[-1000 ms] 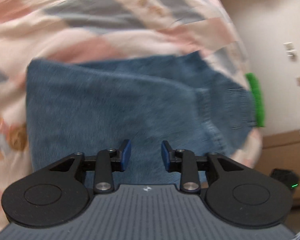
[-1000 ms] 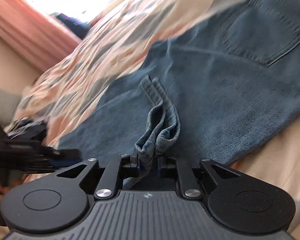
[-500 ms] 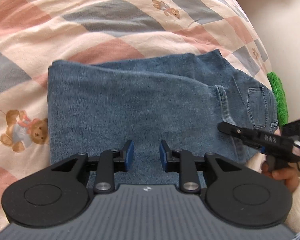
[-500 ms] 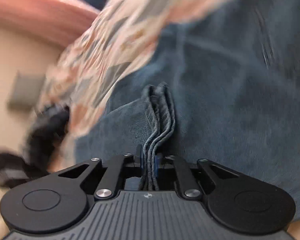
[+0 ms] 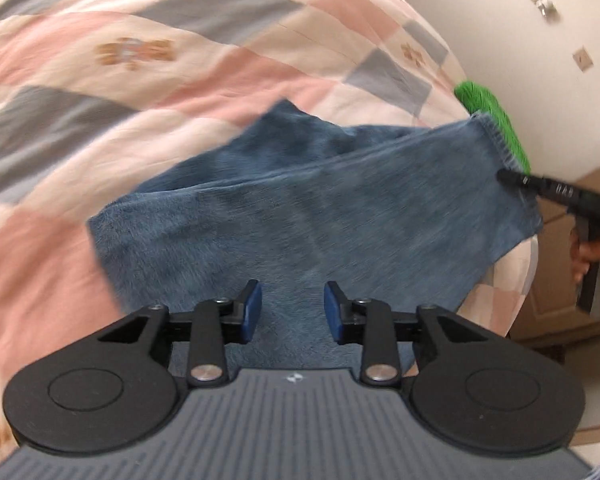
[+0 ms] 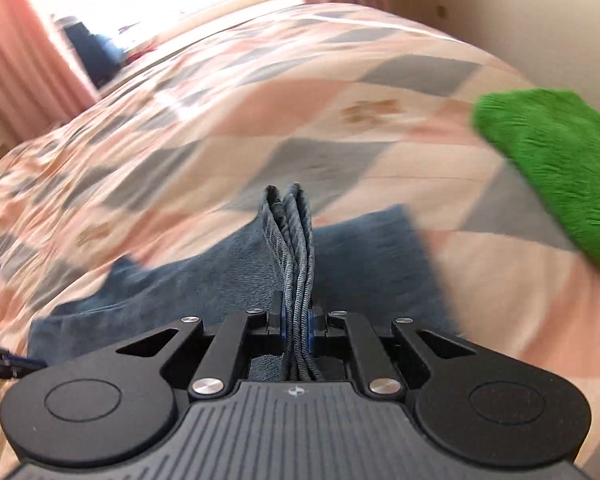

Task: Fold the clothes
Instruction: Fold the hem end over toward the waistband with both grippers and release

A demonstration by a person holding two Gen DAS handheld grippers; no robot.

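Jeans (image 5: 320, 208) lie folded across centre of frame on checked quilt (image 5: 140, 60). Left gripper (image 5: 292, 310) hovers over near edge, jaws apart, empty. Right gripper (image 6: 296, 324) clamped on stacked denim hems, at right edge in left view. Green cloth (image 6: 560, 168) upper right, possibly towel; blurred.

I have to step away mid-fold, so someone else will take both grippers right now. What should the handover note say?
Right gripper: shut on the jeans, pinching a stack of hem layers that stands up between its fingers.
Left gripper: open, holding nothing, hovering over the near part of the denim.
Jeans lie on the checked quilt, folded lengthwise; the held end is lifted near the green towel at the quilt's edge.
Done: legs laid together, one end gripped.
Left: probably lay the held end down to finish the fold, release, then smooth flat.
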